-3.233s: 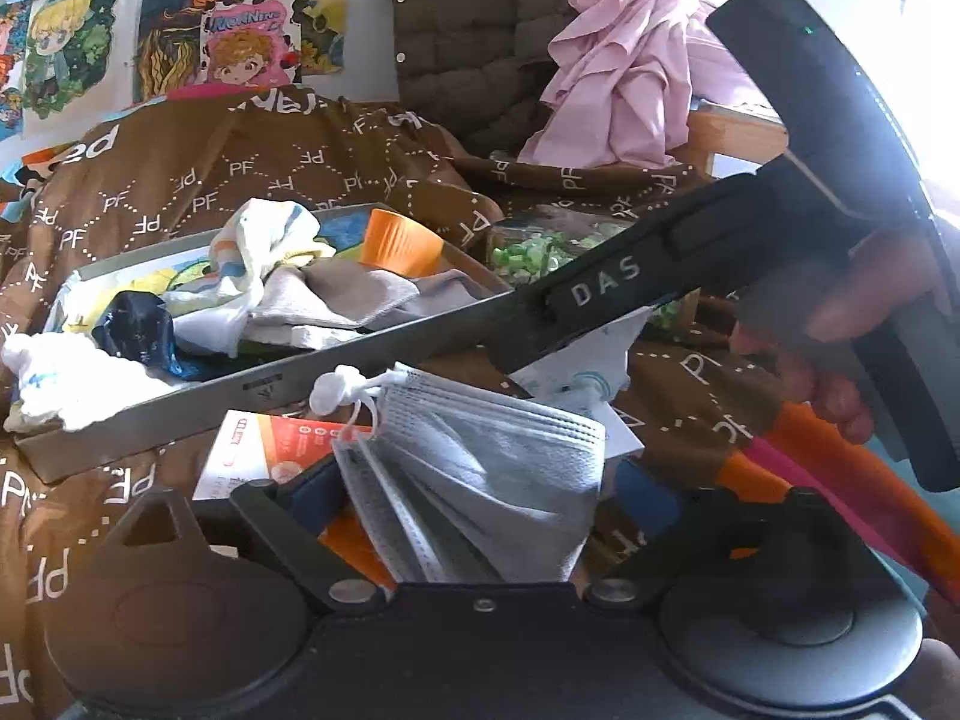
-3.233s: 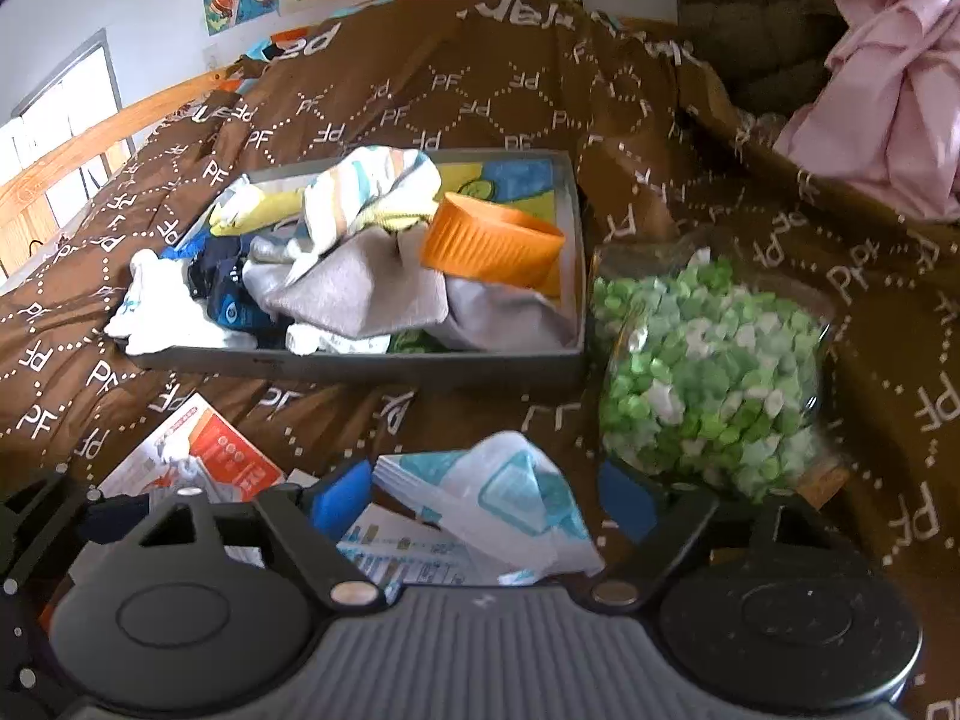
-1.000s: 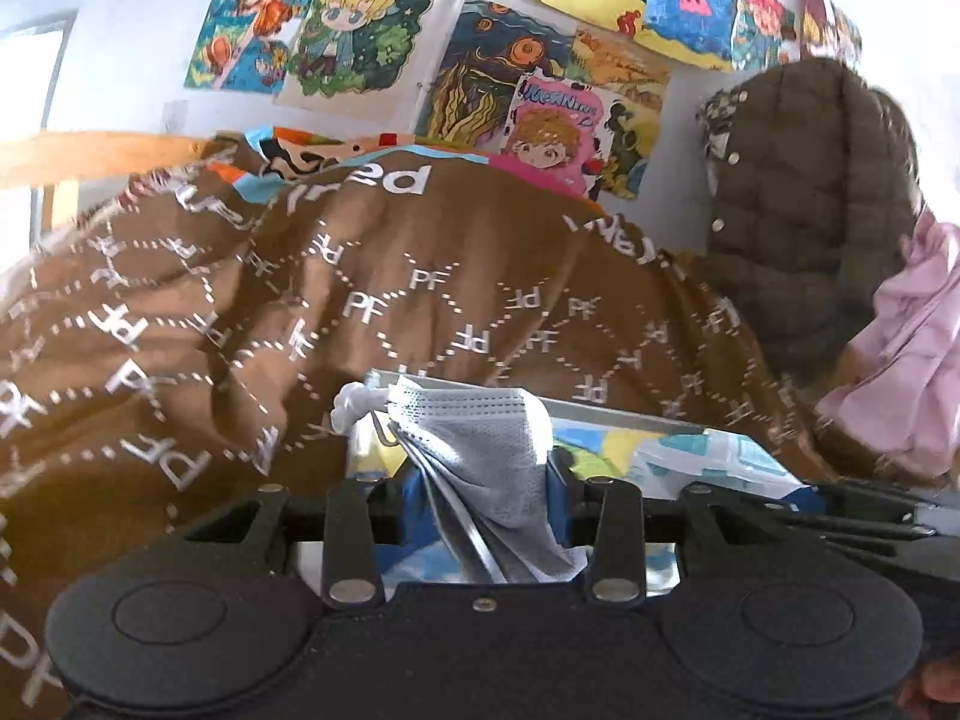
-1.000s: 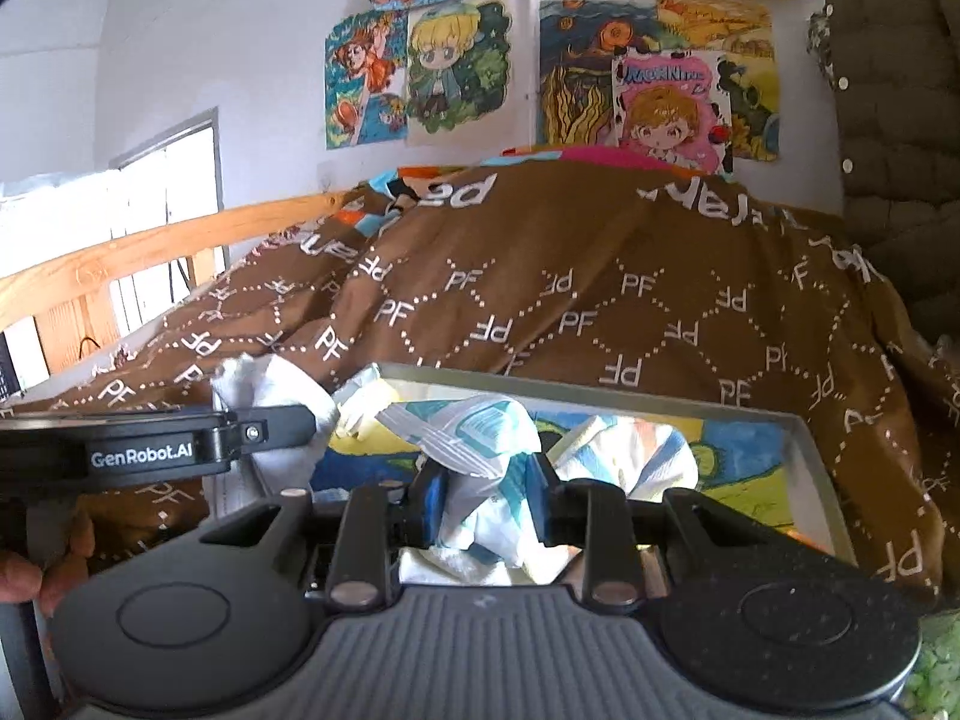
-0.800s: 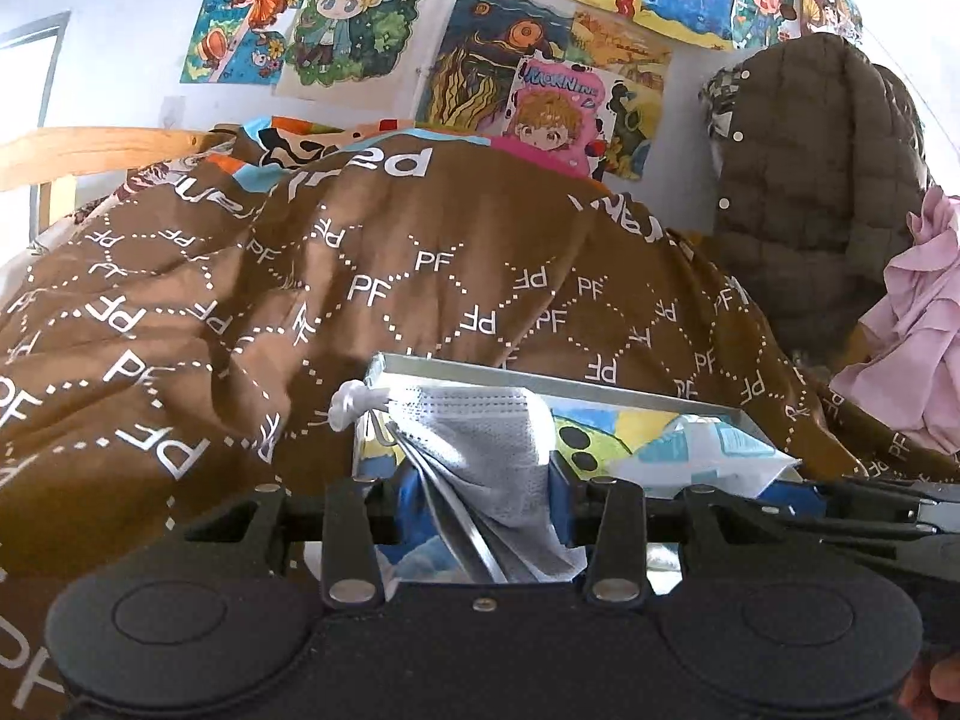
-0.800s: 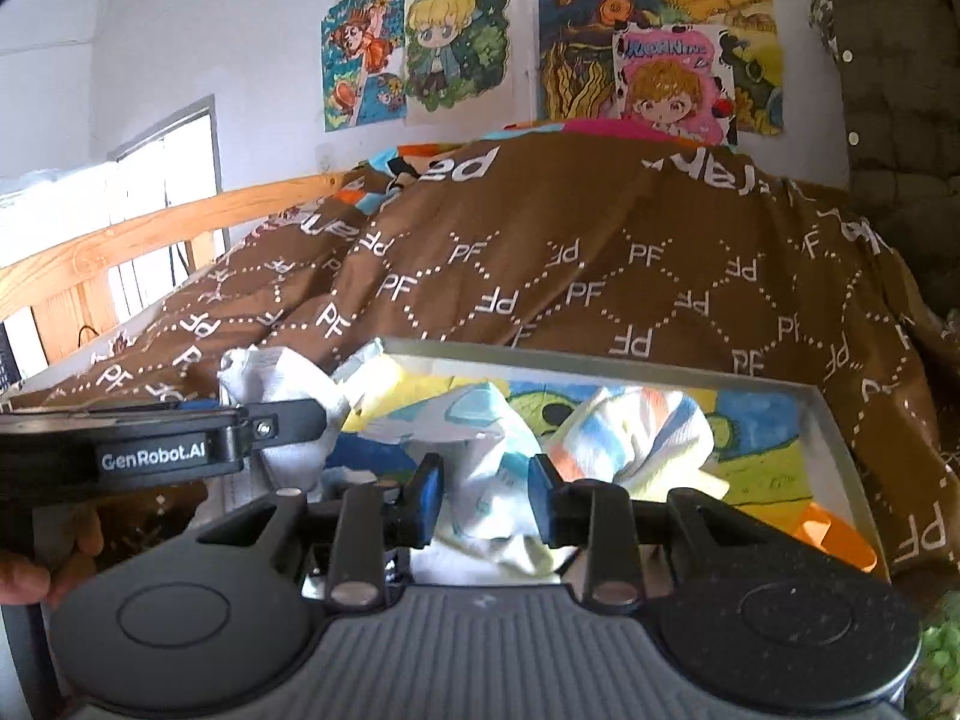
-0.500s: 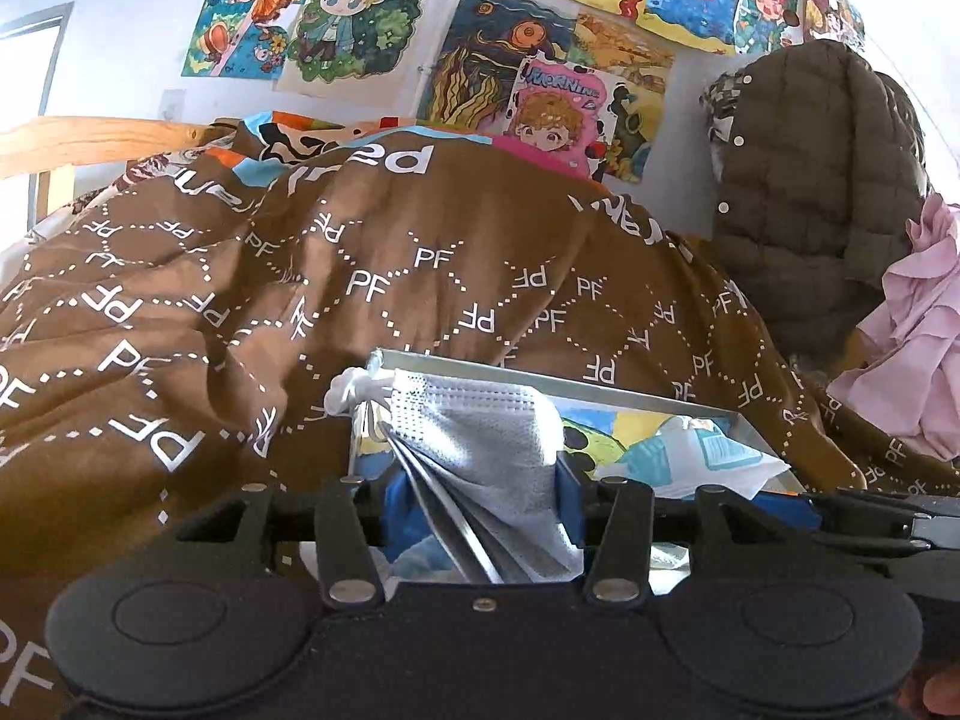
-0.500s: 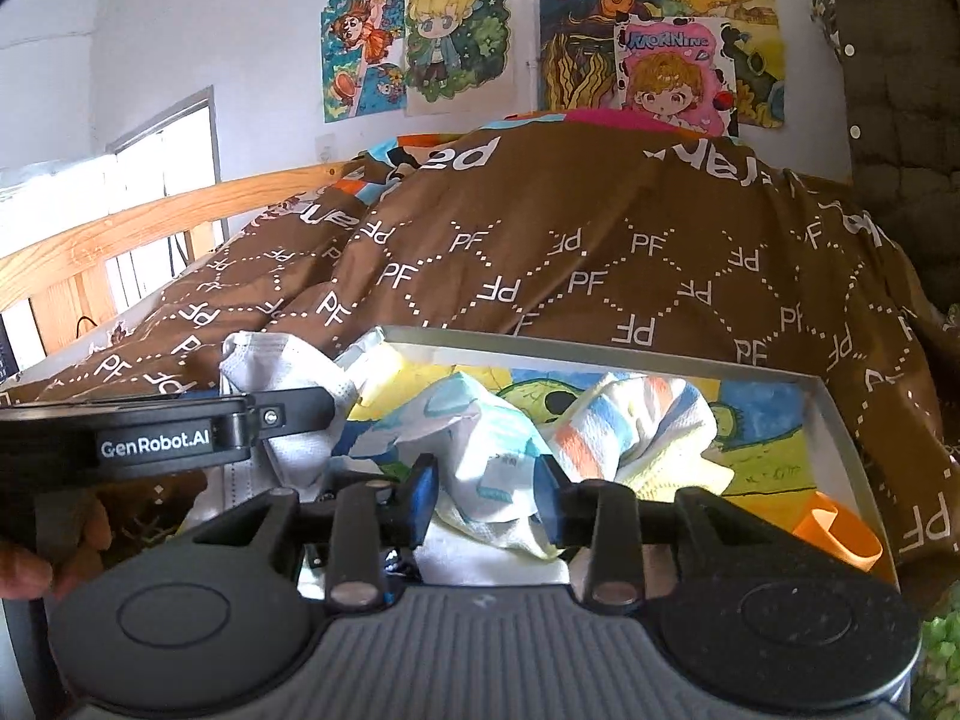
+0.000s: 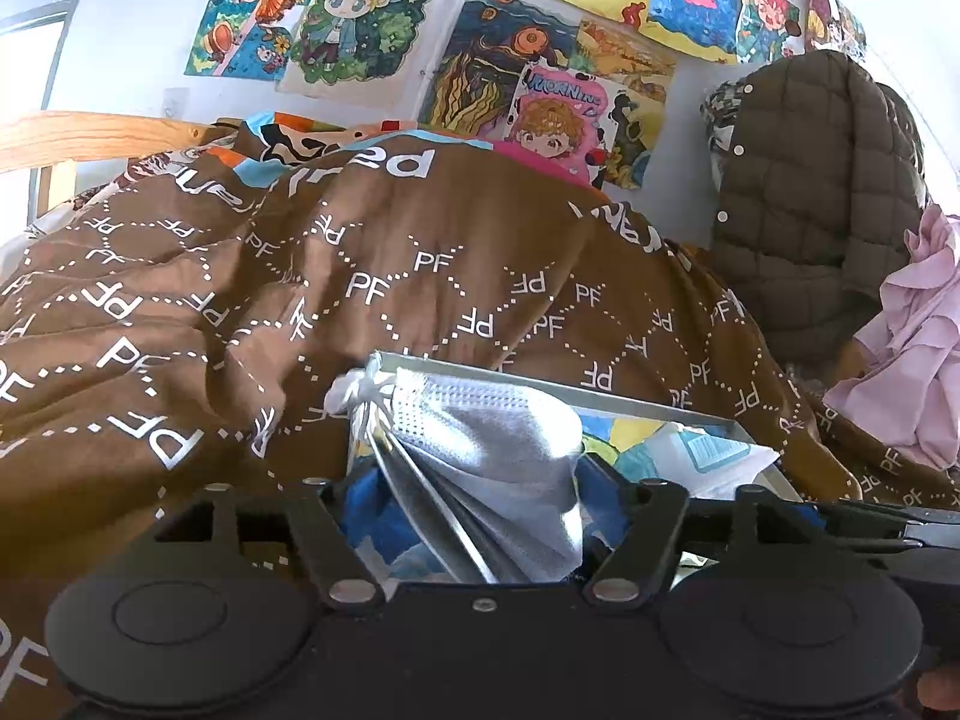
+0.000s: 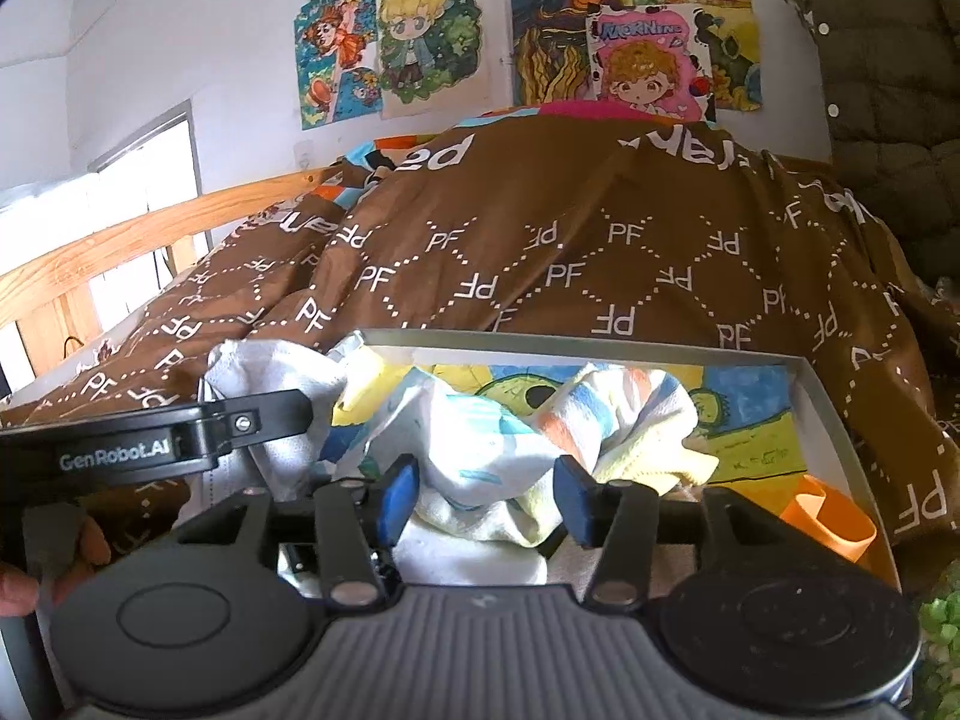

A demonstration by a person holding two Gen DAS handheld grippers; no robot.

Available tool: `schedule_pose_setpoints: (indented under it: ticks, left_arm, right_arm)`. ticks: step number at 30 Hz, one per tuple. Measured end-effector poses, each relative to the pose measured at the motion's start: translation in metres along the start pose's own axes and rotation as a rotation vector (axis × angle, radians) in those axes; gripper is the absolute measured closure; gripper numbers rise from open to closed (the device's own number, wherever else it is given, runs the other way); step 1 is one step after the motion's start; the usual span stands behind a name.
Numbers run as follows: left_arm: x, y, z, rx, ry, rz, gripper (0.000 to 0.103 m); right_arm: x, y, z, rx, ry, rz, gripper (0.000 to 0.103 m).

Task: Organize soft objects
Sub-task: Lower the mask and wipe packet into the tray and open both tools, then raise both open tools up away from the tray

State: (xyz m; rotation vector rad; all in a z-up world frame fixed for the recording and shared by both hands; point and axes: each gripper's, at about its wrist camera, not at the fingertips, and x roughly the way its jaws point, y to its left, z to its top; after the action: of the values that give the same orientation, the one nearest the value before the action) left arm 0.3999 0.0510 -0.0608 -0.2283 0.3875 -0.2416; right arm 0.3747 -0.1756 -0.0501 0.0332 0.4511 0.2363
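Note:
A grey box with a cartoon-printed floor lies on the brown bedspread and holds soft items. My left gripper is open over the box's left end; a bundle of grey face masks sits loose between its jaws. My right gripper is open over the box, with a white and teal packet lying between its fingers on the pile. A striped cloth lies beside it. The packet also shows in the left wrist view.
An orange cup stands in the box's right corner. The left gripper's body crosses the right wrist view at left. A wooden bed rail, posters, a quilted jacket and pink cloth surround the bed.
Both grippers carried their items from the bedspread up over the box. In the last half second both jaws opened, and the packet dropped onto the pile.

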Motion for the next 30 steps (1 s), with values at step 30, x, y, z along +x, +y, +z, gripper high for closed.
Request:
schedule_pose_setpoints:
  ticks: [30]
  left_arm:
    - [-0.040, -0.019, 0.020, -0.028, -0.049, 0.058, 0.006]
  right_arm:
    - [-0.037, -0.026, 0.031, 0.106, -0.136, -0.079, 0.008]
